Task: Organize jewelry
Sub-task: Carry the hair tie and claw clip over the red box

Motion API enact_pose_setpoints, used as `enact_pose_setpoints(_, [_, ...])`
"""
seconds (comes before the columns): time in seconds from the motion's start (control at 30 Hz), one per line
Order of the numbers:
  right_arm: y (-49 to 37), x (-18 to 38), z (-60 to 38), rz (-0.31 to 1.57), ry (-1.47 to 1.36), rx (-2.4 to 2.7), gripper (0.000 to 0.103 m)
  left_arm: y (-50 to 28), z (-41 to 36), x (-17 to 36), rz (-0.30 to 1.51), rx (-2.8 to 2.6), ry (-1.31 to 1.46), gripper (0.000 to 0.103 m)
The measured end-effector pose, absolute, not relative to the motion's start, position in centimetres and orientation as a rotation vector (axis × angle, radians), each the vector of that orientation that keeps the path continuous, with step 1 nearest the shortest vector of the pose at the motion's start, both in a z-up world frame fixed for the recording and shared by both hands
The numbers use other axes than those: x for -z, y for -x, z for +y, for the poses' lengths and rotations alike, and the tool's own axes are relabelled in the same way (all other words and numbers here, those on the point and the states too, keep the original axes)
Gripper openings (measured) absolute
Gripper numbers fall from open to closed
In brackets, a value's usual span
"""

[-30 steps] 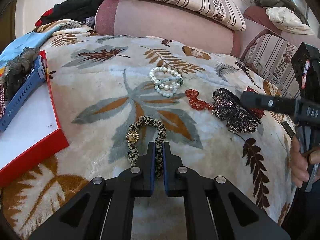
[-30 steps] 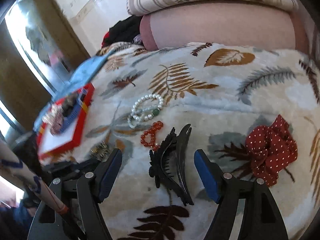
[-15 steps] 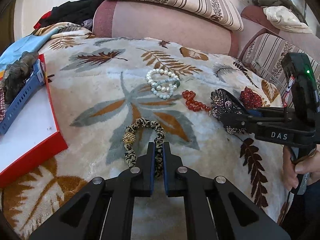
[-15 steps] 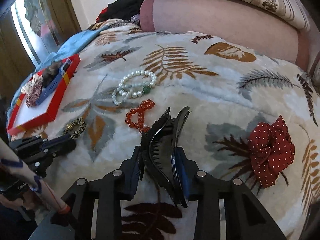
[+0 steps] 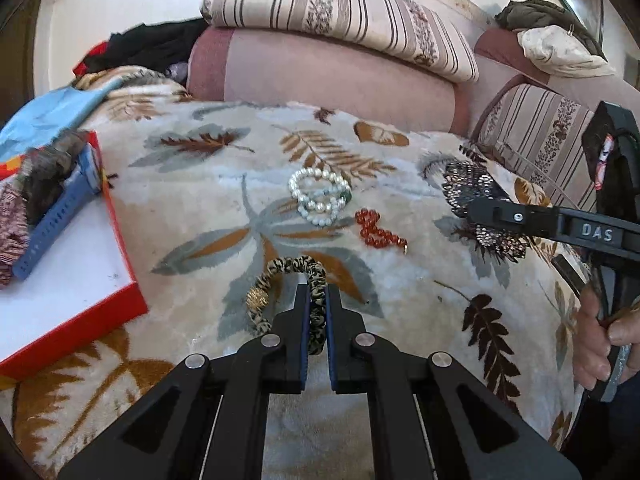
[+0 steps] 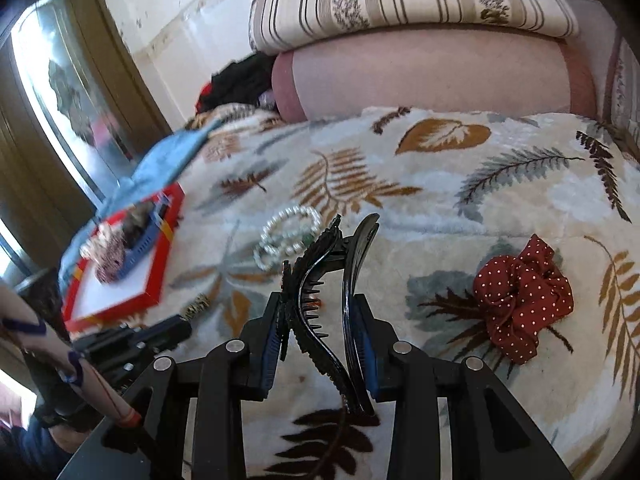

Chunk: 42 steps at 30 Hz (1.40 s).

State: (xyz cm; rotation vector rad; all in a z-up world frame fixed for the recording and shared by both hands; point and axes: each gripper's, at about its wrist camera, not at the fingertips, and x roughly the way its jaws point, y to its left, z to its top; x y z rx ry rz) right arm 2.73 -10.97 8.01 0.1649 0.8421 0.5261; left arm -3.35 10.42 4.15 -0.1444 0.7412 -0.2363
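both hand-held grippers loaded over the leaf-print blanket

the left hand-held gripper (image 5: 316, 300) is clamped on one side of the leopard-print bracelet (image 5: 280, 280), whose free loop with a gold bead curls out to the left over the blanket (image 5: 192, 208). the right hand-held gripper (image 6: 320, 316) is closed on the black hair clip (image 6: 332, 280), its jaws gaping and teeth showing, its rhinestone face visible in the left view. just beyond the left fingers lie the red bead bracelet (image 5: 378, 230) and, a little farther, the pearl bracelets (image 5: 318, 198), close together, between the two grippers. to the right of the clip sits a red polka-dot scrunchie (image 6: 520, 300), well apart. at the left, the red-edged box (image 5: 120, 240) holds a blue watch strap (image 5: 60, 216) and dark scrunchies. farther back are pink and striped cushions (image 5: 320, 76).
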Motion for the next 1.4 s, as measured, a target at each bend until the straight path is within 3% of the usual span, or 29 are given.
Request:
enact_pose_setpoints(0.27, [2.5, -9.9, -11.7, 0.764, -0.281, -0.537, 0.037, 6.1, 9.5, -6.5, 0.684, 0.174, 0.079, 0.007])
enact_pose_setpoints(0.67, [8.7, -9.5, -12.1, 0.793, -0.299, -0.549, 0.037, 9.6, 8.3, -8.8, 0.652, 0.179, 0.044, 0.007])
enact_pose_setpoints(1.4, [10.6, -9.8, -13.8, 0.760, -0.335, -0.564, 0.037, 11.8, 11.7, -11.8, 0.643, 0.127, 0.128, 0.007])
